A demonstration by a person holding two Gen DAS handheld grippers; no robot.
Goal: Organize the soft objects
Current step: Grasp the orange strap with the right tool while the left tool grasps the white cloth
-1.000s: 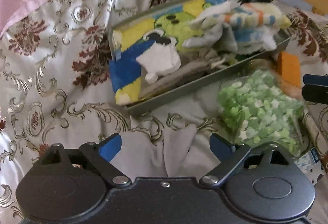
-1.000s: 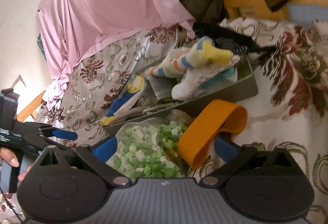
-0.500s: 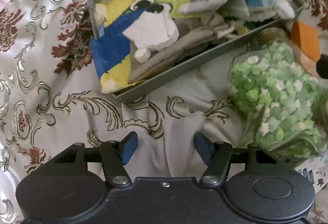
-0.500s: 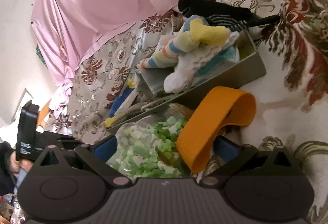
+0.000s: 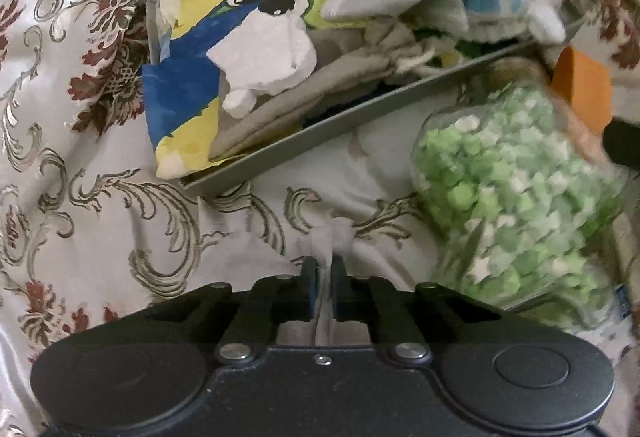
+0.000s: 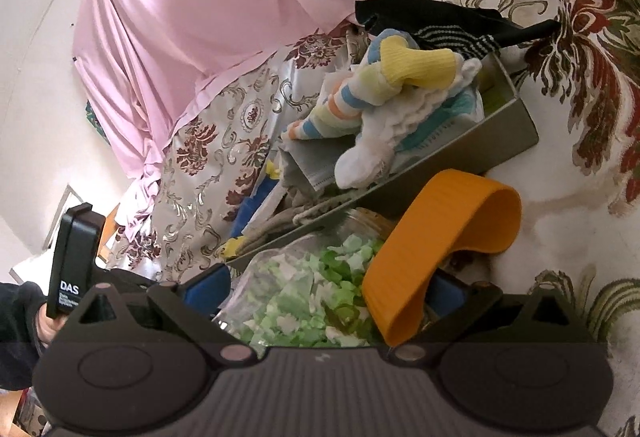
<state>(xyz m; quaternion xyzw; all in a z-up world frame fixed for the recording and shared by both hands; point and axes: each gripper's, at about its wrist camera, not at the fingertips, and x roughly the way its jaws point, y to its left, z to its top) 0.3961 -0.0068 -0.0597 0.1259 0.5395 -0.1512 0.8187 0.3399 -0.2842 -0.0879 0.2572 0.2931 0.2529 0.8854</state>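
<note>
Left claw [image 5: 323,283] has just closed, pinching a white cloth [image 5: 332,237] off the bedspread [image 5: 80,197]. Right claw [image 6: 324,293] straddles the jar [image 6: 304,301] (grip unclear). We advise lifting straight up, then swinging toward the tray [image 5: 320,133].

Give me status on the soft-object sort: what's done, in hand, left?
Done: striped socks, a white foam piece and cloths already lie in the grey tray. In hand: the left tool has just closed on a pale grey cloth on the bedspread. The right tool straddles the jar of green stars and orange strap, jaws wide. Left: cloth not yet in the tray.
</note>
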